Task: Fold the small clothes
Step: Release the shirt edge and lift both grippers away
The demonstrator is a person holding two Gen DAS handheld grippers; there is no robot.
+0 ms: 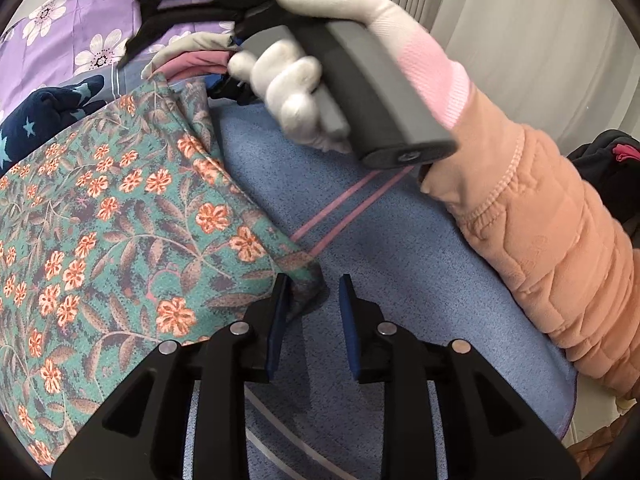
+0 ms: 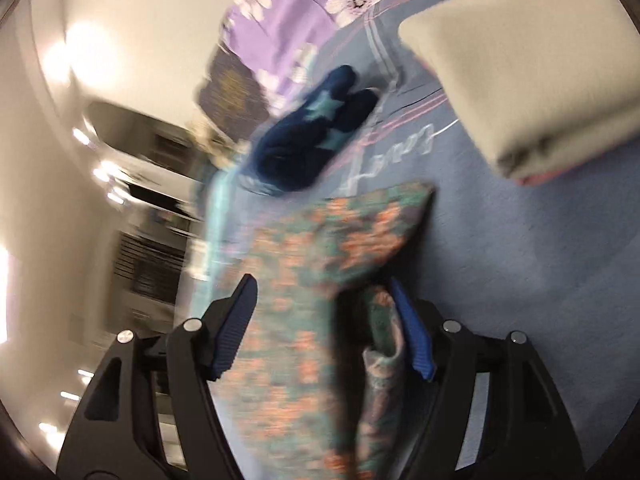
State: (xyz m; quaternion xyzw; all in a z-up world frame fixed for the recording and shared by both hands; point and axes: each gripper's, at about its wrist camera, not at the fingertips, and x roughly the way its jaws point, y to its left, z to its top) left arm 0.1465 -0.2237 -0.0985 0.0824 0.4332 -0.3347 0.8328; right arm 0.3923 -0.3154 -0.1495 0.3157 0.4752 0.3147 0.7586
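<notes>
A teal cloth with orange flowers [image 1: 120, 220] lies spread on the blue blanket [image 1: 380, 248]. Its near corner reaches between the blue pads of my left gripper [image 1: 314, 286], which stand apart without pinching it. Farther up, a white-gloved hand [image 1: 296, 84] holds my right gripper [image 1: 136, 32] over the cloth's far end. In the blurred right wrist view the floral cloth [image 2: 320, 256] runs between the wide-apart pads of the right gripper [image 2: 324, 296]. A fold of it rests against the right pad [image 2: 412, 332], and the left pad is clear of it.
A navy garment with pale stars [image 2: 316, 140] [image 1: 44, 120] lies beyond the floral cloth. A folded cream stack with pink underneath [image 2: 520, 80] [image 1: 188, 46] sits on the blanket. A purple flowered sheet [image 1: 72, 20] covers the far side. A peach quilted sleeve [image 1: 560, 264] crosses the right.
</notes>
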